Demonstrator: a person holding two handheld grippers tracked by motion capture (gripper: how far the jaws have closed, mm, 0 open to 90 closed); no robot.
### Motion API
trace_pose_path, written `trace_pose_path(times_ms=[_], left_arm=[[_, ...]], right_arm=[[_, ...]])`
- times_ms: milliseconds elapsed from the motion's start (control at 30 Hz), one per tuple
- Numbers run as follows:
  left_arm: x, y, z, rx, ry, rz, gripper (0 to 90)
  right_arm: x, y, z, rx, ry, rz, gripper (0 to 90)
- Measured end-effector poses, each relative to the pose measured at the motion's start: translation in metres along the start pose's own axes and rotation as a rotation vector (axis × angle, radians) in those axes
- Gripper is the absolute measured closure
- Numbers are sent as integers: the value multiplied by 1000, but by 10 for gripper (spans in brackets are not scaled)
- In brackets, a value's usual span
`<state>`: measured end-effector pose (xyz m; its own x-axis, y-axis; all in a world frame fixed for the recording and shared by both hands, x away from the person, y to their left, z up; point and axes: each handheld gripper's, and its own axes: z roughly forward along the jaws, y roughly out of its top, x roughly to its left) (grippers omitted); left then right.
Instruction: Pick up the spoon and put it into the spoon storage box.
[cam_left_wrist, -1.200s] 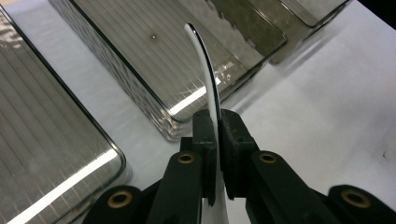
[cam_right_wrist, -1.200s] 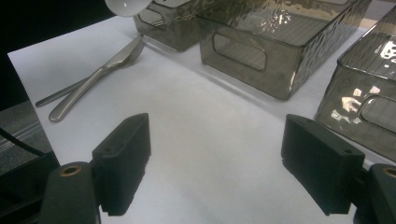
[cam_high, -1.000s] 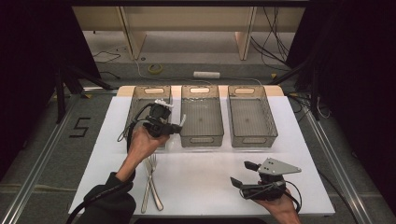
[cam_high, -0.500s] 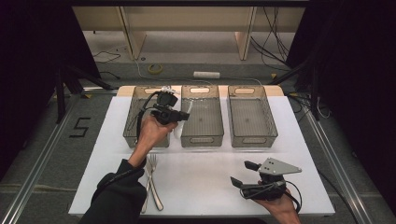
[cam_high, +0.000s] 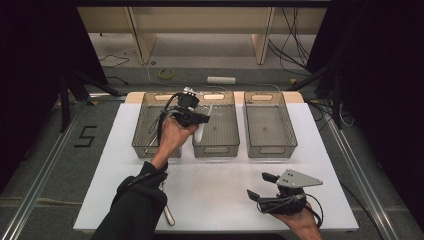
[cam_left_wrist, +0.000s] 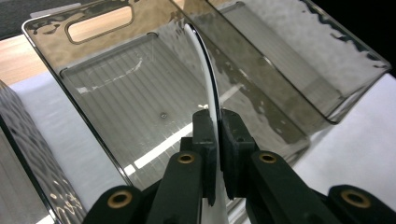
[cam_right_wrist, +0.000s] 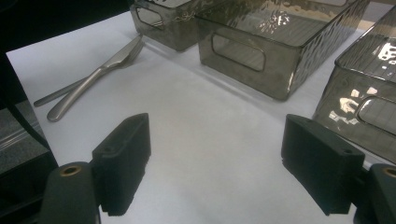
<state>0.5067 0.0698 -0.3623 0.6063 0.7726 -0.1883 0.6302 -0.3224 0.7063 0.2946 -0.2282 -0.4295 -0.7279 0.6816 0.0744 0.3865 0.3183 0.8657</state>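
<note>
Seen from the high view, a white table (cam_high: 215, 195) carries three smoky see-through bins in a row along its far side: the left bin (cam_high: 146, 125), the middle bin (cam_high: 220, 131) and the right bin (cam_high: 270, 125). The left gripper (cam_high: 192, 116), held in a hand coming from a dark sleeve, hangs above the gap between the left and middle bins, and a pale utensil (cam_high: 199, 131) sticks out of it over the middle bin's left part. The right gripper (cam_high: 262, 187) sits low at the near right of the table, well apart from the bins, its jaws spread wide with nothing between them. Some cutlery (cam_high: 167, 212) lies on the table at the near left, partly hidden by the sleeve. In the left gripper view, the two black jaws are pressed together on the thin white utensil (cam_left_wrist: 210, 88), seen edge on, which curves up and away over the ribbed floor of the middle bin (cam_left_wrist: 140, 93); whether it is a knife or a spoon cannot be told. In the right gripper view, the jaws stand far apart over bare white table (cam_right_wrist: 201, 130). A metal fork (cam_right_wrist: 116, 58) and another handle lie together at the far left, just beside the bins (cam_right_wrist: 261, 51).
</note>
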Motion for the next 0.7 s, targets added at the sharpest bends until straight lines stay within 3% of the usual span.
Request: trace_pose_path(times_ms=[133, 233, 400, 700], left_arm=[[3, 2, 6, -5, -3, -13, 850], [5, 4, 10, -8, 28, -3, 850], [10, 6, 15, -27, 38, -26, 850], [14, 7, 29, -15, 73, -15, 850]], right_arm=[[1, 0, 0, 4, -2, -4, 249], [1, 0, 0, 5, -2, -6, 249], [1, 0, 0, 5, -2, -7, 249], [1, 0, 1, 10, 0, -18, 249]])
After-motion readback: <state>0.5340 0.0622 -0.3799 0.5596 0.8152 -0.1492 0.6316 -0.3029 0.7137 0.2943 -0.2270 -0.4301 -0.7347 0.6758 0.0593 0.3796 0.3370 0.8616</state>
